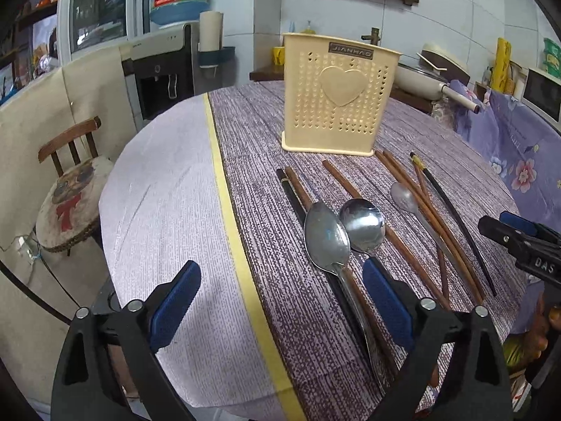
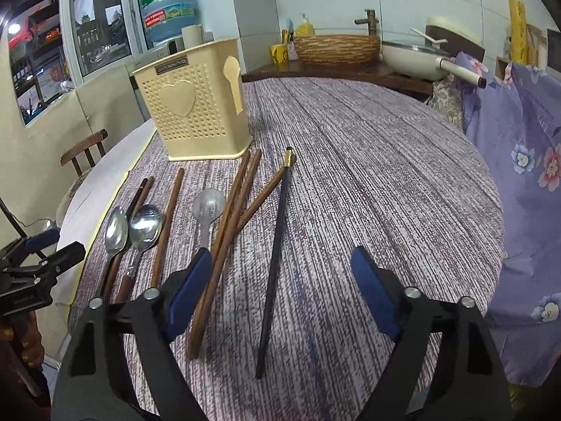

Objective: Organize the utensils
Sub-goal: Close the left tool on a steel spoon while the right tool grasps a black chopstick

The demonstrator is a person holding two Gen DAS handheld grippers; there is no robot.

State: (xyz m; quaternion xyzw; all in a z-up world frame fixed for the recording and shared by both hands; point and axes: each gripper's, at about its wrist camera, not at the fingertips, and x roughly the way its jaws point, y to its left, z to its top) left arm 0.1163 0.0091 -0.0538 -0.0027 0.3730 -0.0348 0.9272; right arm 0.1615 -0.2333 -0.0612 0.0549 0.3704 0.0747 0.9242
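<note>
A cream perforated utensil holder (image 1: 336,96) with a heart stands upright on the round table; it also shows in the right wrist view (image 2: 194,105). In front of it lie three metal spoons (image 1: 326,238) (image 2: 145,226) and several brown wooden chopsticks (image 1: 403,182) (image 2: 238,196), plus a black chopstick (image 2: 277,252) with a gold band. My left gripper (image 1: 280,301) is open and empty above the table's near edge, left of the spoons. My right gripper (image 2: 280,301) is open and empty, with the black chopstick lying between its fingers on the cloth.
A purple-grey woven cloth (image 2: 385,175) covers the table, with a white part and a yellow stripe (image 1: 228,217) on the left. A wooden chair (image 1: 70,189) stands left of the table. A floral cloth (image 2: 519,161) hangs at the right. A water dispenser (image 1: 164,70) and a counter with a pan (image 2: 410,59) stand behind.
</note>
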